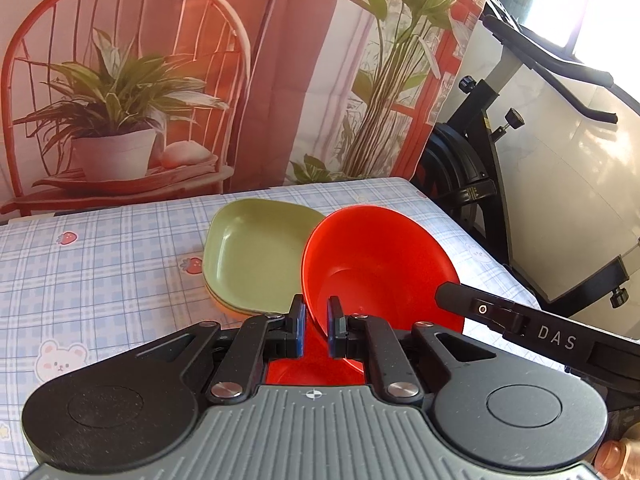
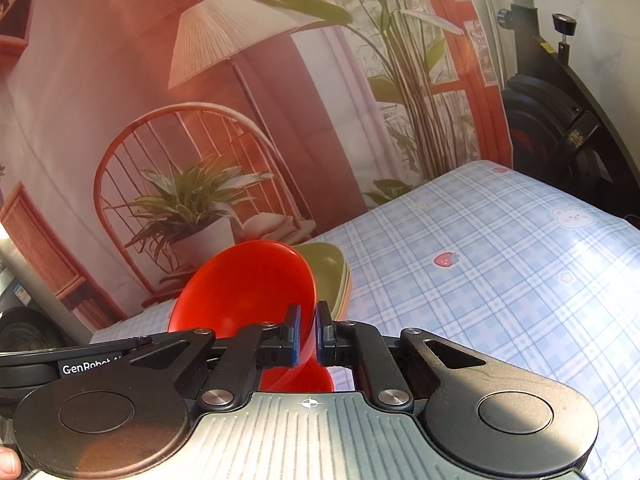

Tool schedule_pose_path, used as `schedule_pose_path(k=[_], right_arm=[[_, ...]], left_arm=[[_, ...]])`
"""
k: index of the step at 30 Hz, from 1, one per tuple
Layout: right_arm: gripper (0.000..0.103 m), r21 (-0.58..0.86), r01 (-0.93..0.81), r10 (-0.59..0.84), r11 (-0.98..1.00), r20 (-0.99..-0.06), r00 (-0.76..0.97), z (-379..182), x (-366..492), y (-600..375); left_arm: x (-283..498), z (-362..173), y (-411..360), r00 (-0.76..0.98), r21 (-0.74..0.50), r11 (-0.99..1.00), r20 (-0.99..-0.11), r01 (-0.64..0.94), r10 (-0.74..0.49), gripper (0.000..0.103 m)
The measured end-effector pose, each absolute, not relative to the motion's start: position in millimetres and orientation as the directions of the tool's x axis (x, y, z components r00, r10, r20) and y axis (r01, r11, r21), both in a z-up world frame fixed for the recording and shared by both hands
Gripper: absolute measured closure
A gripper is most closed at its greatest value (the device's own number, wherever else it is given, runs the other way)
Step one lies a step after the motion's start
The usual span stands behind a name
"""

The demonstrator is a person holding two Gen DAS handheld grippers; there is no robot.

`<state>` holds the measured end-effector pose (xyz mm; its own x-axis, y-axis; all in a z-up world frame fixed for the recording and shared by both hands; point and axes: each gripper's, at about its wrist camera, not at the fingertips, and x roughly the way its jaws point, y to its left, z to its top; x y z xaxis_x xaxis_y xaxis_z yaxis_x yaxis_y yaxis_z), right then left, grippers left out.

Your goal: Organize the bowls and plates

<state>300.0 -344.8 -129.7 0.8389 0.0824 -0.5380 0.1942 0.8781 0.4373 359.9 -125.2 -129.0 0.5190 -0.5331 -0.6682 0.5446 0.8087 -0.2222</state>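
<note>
Red bowl [image 1: 376, 264] sits lower centre of both views, tilted, raised off the checked tablecloth [image 1: 100, 264]. Left gripper [image 1: 316, 324] is clamped on its near rim; right gripper [image 2: 307, 332] is clamped on the opposite rim. Green plate [image 1: 256, 256] lies just behind, stacked on another plate, centre frame. Exercise bike [image 1: 472, 168] far right.

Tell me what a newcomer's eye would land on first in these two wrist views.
The bright red bowl grabs attention first: it is tilted in the air above the checked tablecloth, with the left gripper and the right gripper each shut on its rim. Just behind it, the green plate tops a small stack on the table. Beyond hangs a printed backdrop of a red chair and potted plants.
</note>
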Motion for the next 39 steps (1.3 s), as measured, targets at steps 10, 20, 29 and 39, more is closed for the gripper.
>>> schedule_pose_path(k=[10,20,29,39], right_arm=[[0.095,0.426,0.194,0.106,0.884,-0.585,0.804,-147,293,-328],[0.095,0.423,0.201,0.119,0.883,-0.618,0.777,-163,298,-324],[0.095,0.432,0.196,0.140,0.880,-0.632,0.762,-170,304,-323],[0.094,0.431,0.191,0.153,0.882,-0.646,0.748,-176,306,-323]], left_arm=[[350,-140,-110,0.528,-0.200,0.825,-0.683,0.529,-0.504,0.092],[352,-159,-105,0.499,-0.221,0.836,-0.716,0.502,-0.489,0.091],[352,-169,-108,0.492,-0.194,0.842,-0.737,0.503,-0.464,0.091],[351,-171,-109,0.499,-0.172,0.846,-0.742,0.504,-0.448,0.090]])
